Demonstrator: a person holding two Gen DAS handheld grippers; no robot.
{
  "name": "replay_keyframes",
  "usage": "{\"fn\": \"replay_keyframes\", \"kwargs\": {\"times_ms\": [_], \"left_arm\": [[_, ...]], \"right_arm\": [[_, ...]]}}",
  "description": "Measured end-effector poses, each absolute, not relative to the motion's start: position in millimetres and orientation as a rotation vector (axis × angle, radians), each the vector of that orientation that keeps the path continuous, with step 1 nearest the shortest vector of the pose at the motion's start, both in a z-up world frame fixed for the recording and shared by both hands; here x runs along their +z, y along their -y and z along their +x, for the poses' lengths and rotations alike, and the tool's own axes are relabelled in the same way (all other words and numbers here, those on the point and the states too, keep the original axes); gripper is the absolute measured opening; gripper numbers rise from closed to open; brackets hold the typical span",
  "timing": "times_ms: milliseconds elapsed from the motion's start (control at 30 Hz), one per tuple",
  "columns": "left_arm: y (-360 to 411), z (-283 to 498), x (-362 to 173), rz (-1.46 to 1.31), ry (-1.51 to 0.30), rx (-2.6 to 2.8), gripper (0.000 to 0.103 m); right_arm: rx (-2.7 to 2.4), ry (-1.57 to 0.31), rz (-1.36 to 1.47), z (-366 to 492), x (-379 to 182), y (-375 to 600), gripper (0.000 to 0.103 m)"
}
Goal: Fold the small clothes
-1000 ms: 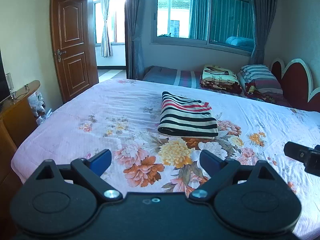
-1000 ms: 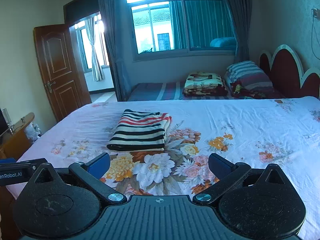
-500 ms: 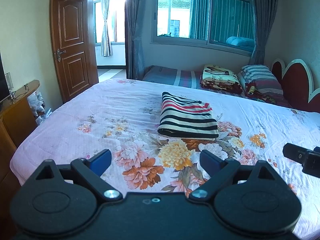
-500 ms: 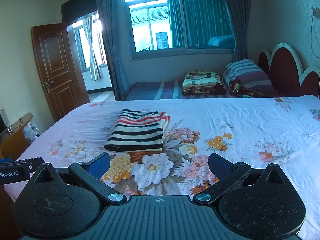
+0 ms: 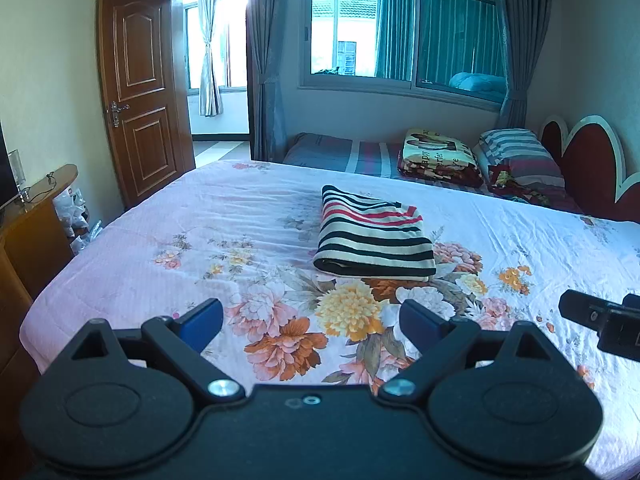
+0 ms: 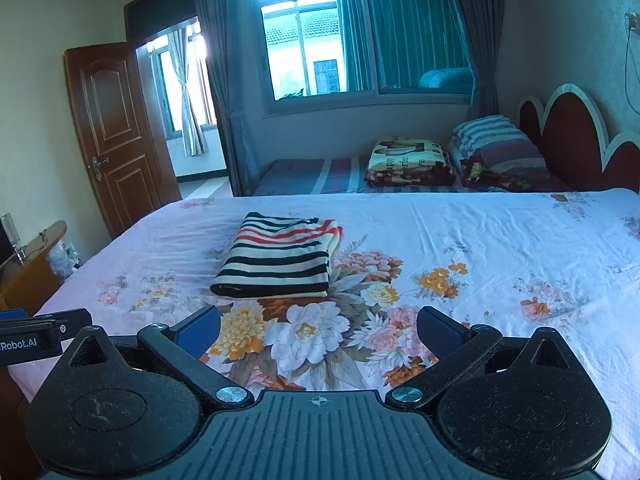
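We hold the left gripper (image 5: 310,318) above the near edge of the bed (image 5: 224,236) with its jaws spread wide and nothing between them. We hold the right gripper (image 6: 318,326) in the same way: jaws wide apart, gripping nothing.

The striped garment (image 5: 374,236) lies folded into a compact rectangle on the floral bedsheet. In the left wrist view it sits ahead of the left gripper and slightly to the right of its centre line, well apart from the blue fingertips (image 5: 202,318). In the right wrist view the striped garment (image 6: 280,258) sits ahead and to the left of the right gripper, closer to its left fingertip than to its right one, and clear of both.

Compared with one second ago, we note the following:
- The garment has kept its folded shape and its place on the sheet.
- Both pairs of jaws are spread as far as before.
- In the right wrist view the garment and the room have drifted slightly, so that camera has shifted a little; the left wrist view is almost unchanged.

At the right edge of the left wrist view, part of the right gripper (image 5: 600,322) shows beside us. At the left edge of the right wrist view, part of the left gripper (image 6: 36,332) shows likewise.
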State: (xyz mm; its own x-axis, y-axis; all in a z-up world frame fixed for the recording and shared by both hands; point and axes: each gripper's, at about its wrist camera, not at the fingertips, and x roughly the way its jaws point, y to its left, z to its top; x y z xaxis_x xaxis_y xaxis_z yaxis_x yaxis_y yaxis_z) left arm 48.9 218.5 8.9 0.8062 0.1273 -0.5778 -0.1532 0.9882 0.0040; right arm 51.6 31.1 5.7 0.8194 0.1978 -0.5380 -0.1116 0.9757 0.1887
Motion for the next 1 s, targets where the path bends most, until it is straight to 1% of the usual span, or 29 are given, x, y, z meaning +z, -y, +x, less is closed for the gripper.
{"fn": "replay_keyframes", "kwargs": {"times_ms": [633,733,833,900,967,1000], "left_arm": [[-216.8,51.8,8.2,-0.038,-0.615,0.142,0.095],[-216.3,57.2,5.0,-0.031,-0.612,0.116,0.095],[-213.7,62.2,1.6,-0.036,-0.603,0.096,0.092],[-213.3,71.2,-1.2,-0.037,-0.632,0.105,0.091],[-216.7,83.1,-5.0,-0.070,-0.666,0.093,0.092],[-218.3,88.8,-6.9,-0.076,-0.661,0.099,0.094]], "right_arm": [[0.176,-0.597,0.149,54.3,1.7,-31.0,0.103],[0.173,-0.602,0.147,56.3,-1.2,-29.6,0.103],[0.170,-0.613,0.146,60.3,-6.0,-27.3,0.103],[0.167,-0.622,0.144,64.1,-9.9,-25.4,0.103],[0.159,-0.636,0.143,68.7,-15.1,-23.4,0.103],[0.156,-0.642,0.144,71.3,-18.1,-21.8,0.103]]}}
